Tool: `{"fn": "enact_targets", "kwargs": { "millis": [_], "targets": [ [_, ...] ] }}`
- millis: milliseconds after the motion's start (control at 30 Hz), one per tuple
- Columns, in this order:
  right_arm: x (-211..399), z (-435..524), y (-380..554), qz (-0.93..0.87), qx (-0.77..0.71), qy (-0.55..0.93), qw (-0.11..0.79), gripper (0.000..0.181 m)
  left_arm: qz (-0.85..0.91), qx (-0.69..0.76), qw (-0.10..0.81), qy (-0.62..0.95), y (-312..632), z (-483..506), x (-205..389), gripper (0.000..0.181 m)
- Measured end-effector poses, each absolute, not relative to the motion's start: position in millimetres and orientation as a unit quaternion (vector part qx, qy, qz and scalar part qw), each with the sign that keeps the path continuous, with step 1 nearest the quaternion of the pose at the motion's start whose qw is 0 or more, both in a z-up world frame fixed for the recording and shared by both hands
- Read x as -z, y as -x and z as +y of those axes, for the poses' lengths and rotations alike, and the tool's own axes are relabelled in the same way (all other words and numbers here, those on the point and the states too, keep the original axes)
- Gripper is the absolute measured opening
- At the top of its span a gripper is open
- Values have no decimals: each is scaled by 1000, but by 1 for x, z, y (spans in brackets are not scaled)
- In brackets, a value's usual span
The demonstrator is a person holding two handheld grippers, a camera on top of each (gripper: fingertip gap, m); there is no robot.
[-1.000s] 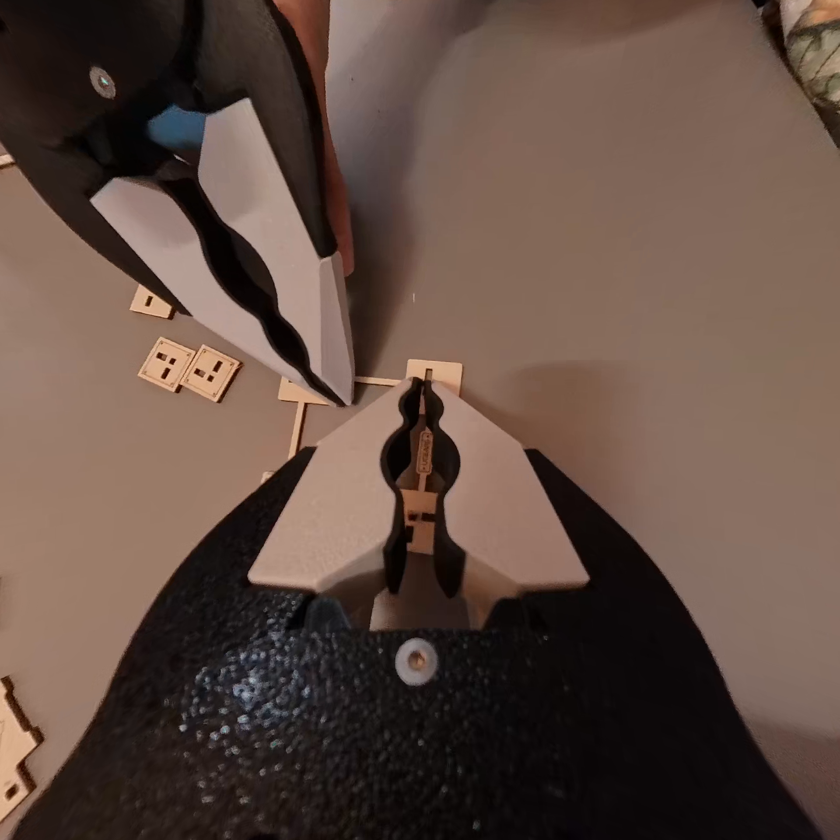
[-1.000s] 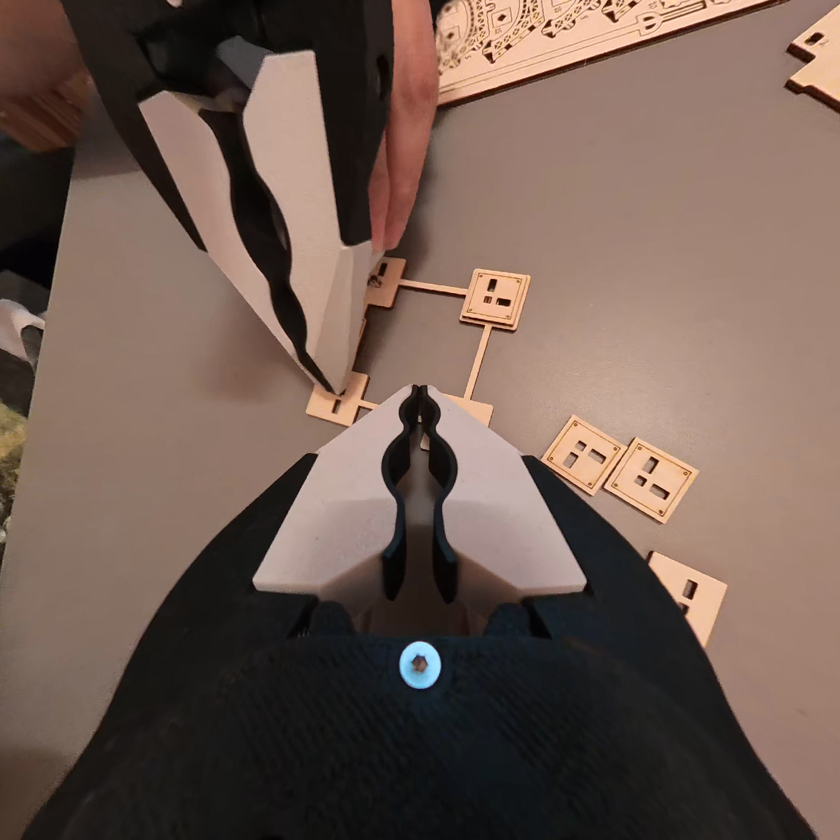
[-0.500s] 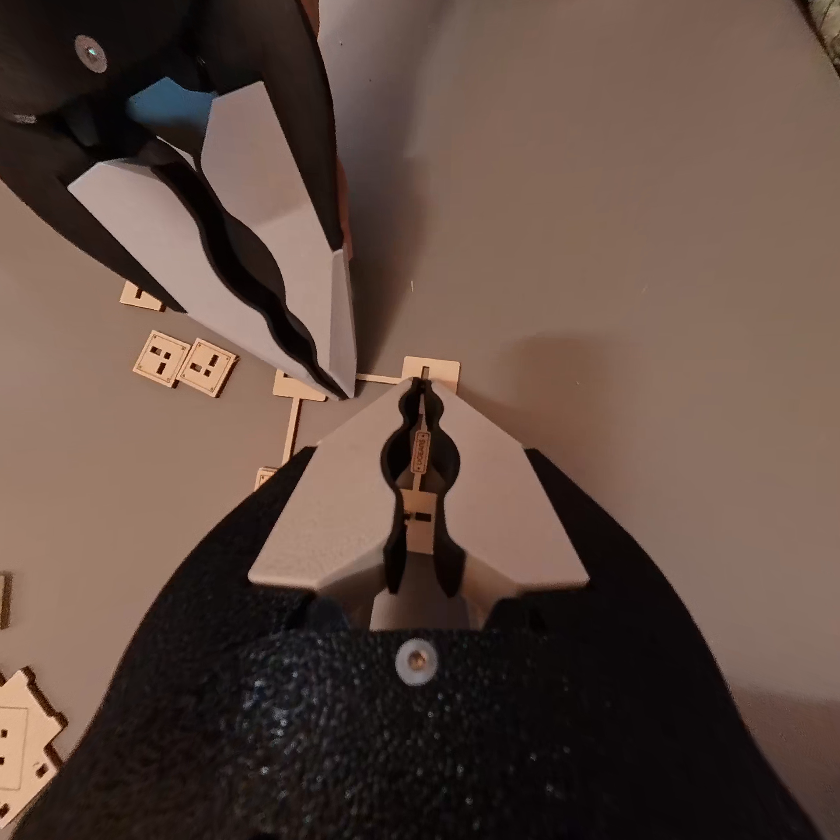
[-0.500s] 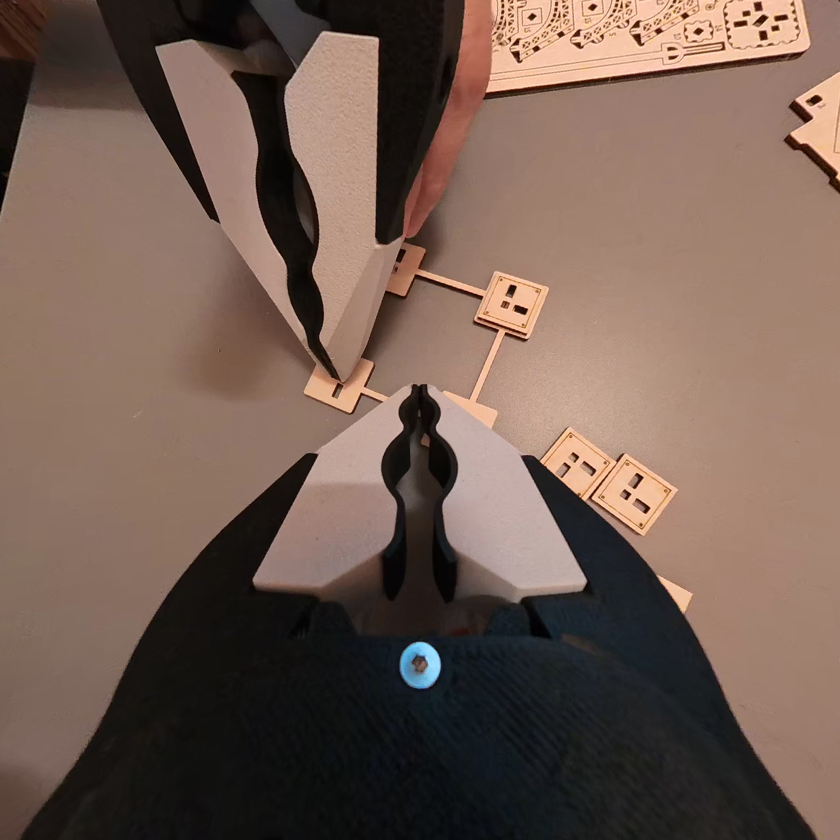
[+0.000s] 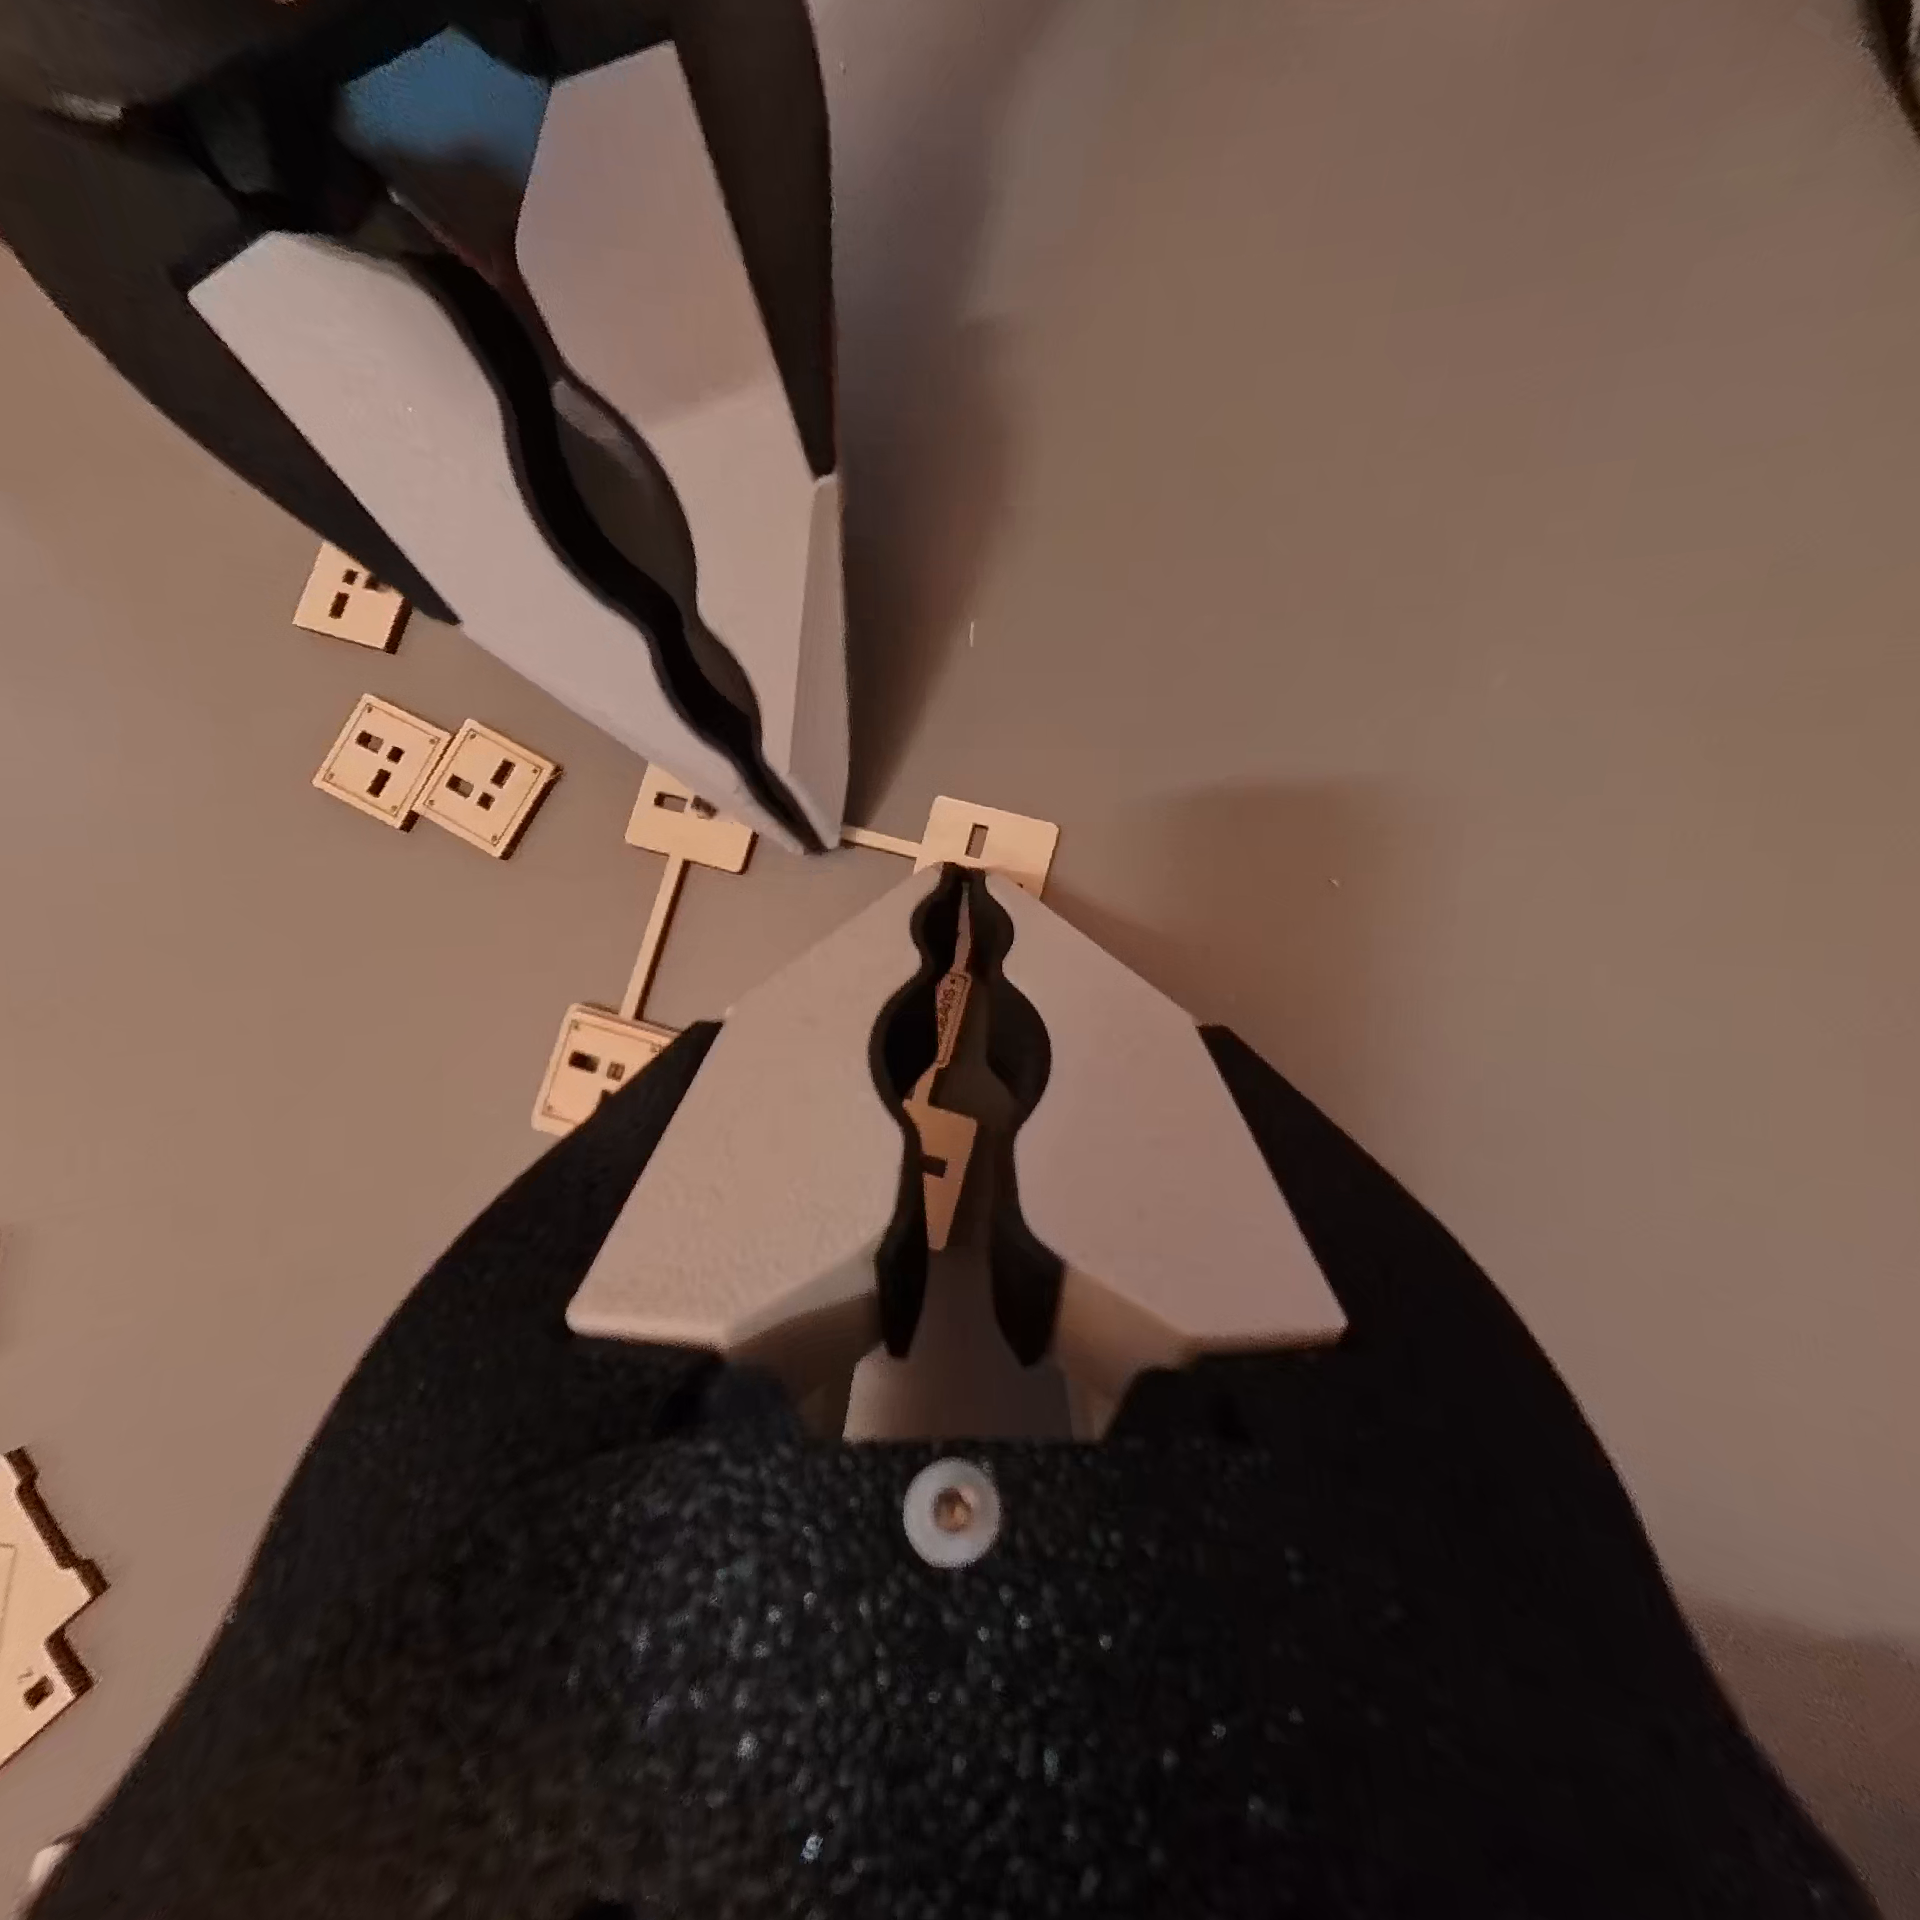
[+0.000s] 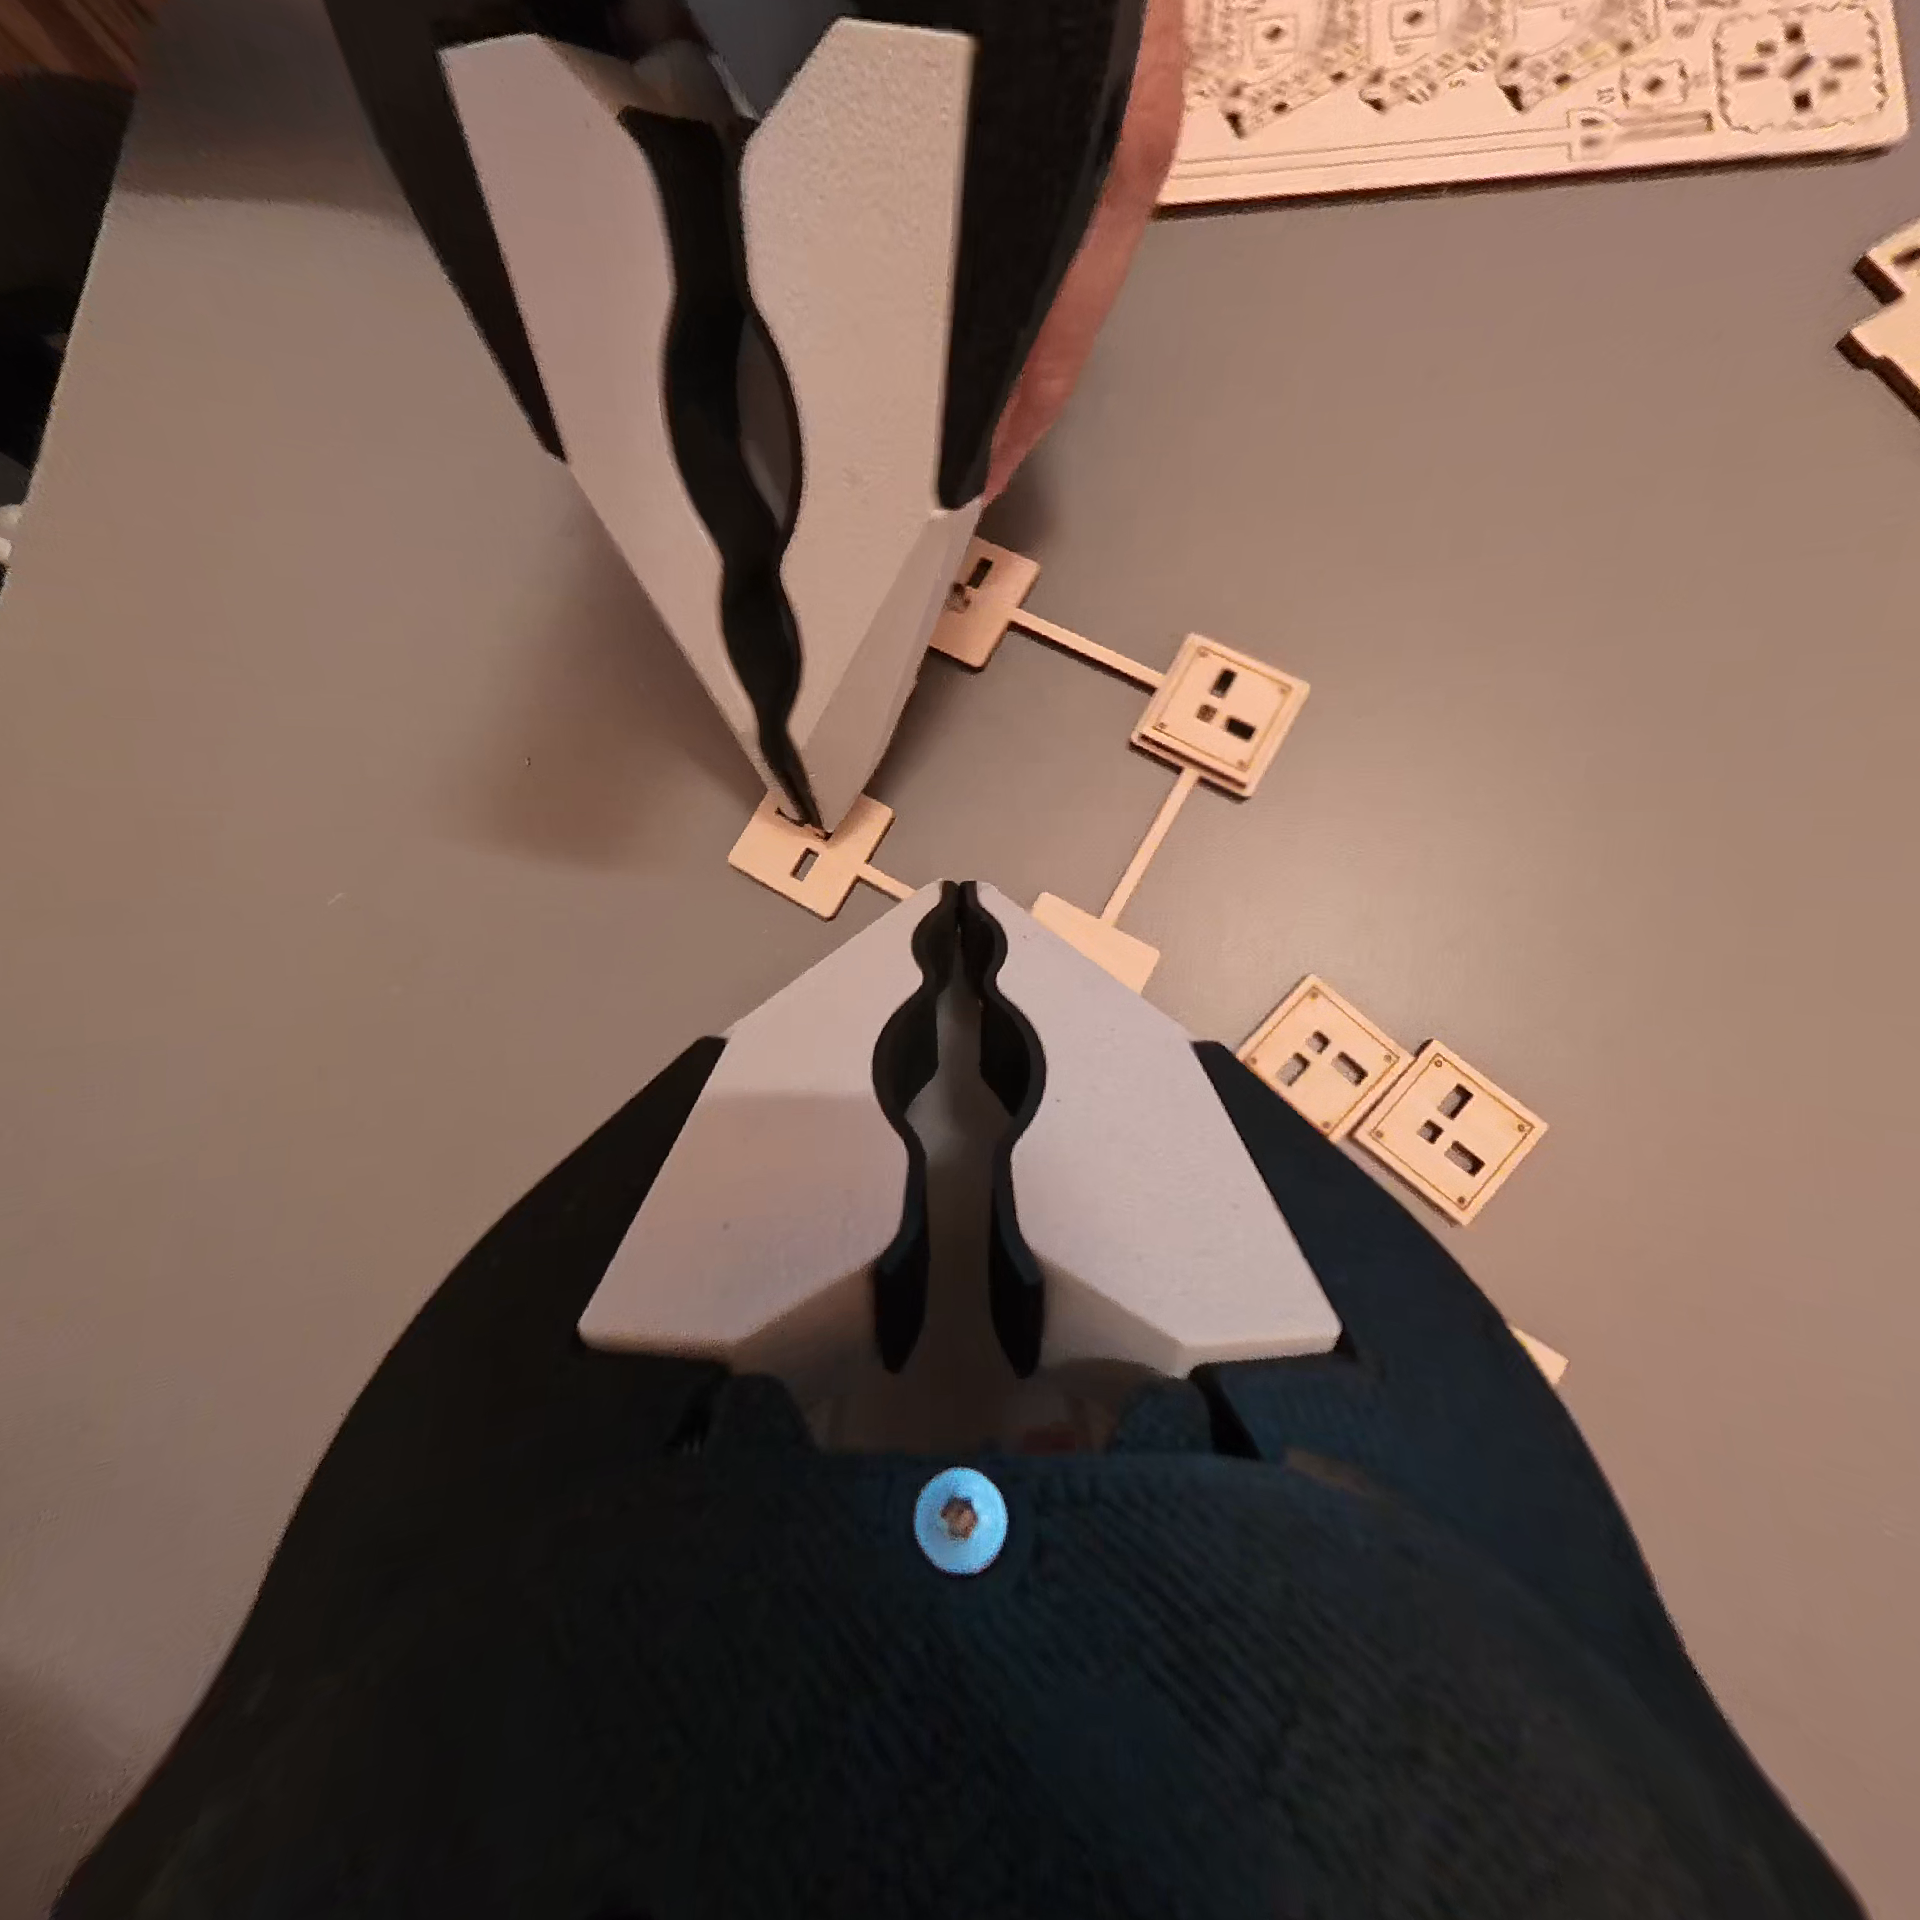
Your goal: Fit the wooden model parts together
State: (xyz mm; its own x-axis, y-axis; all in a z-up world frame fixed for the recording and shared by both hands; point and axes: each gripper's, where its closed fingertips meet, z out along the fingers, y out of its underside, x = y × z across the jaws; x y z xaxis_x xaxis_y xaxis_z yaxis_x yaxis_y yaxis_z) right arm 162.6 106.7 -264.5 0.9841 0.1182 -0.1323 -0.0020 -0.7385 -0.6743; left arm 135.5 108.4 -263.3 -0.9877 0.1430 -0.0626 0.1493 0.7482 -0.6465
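Observation:
A thin wooden frame [image 6: 1143, 842] of four corner squares joined by rods lies flat on the grey table [image 6: 1455, 520]. My left gripper [image 5: 961, 878] is shut. Its tips rest on one corner square [image 6: 810, 857], and a rod and another corner [image 5: 940, 1174] show through the gap between its fingers. My right gripper [image 6: 956, 888] is shut, with its tips on the rod next to that corner square. I cannot tell whether either gripper pinches the wood or only presses on it. In the left wrist view the right gripper [image 5: 816, 842] comes down from the upper left.
Two loose slotted squares [image 6: 1387, 1096] lie right of the frame, and another [image 5: 348, 597] lies farther off. A laser-cut wooden sheet [image 6: 1507, 104] lies at the back right. Larger cut pieces [image 5: 31, 1600] lie at the left. A hand [image 6: 1081, 312] holds the left gripper. My left and right fingertips are right by each other.
The left gripper has swung round to face the right wrist camera more squarely. Both sets of tips stay on the frame, and the frame has hardly moved.

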Motion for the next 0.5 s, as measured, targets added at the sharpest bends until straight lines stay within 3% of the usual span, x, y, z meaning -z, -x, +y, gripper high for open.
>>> {"fn": "enact_targets", "kwargs": {
  "millis": [400,500],
  "targets": [
    [266,104,-143,-68,-95,937,329,0,940,331,28,-72,-136,109,263,0],
    [251,110,-136,-73,-115,921,366,0,941,330,27,-72,-136,109,263,0]
  ]
}}
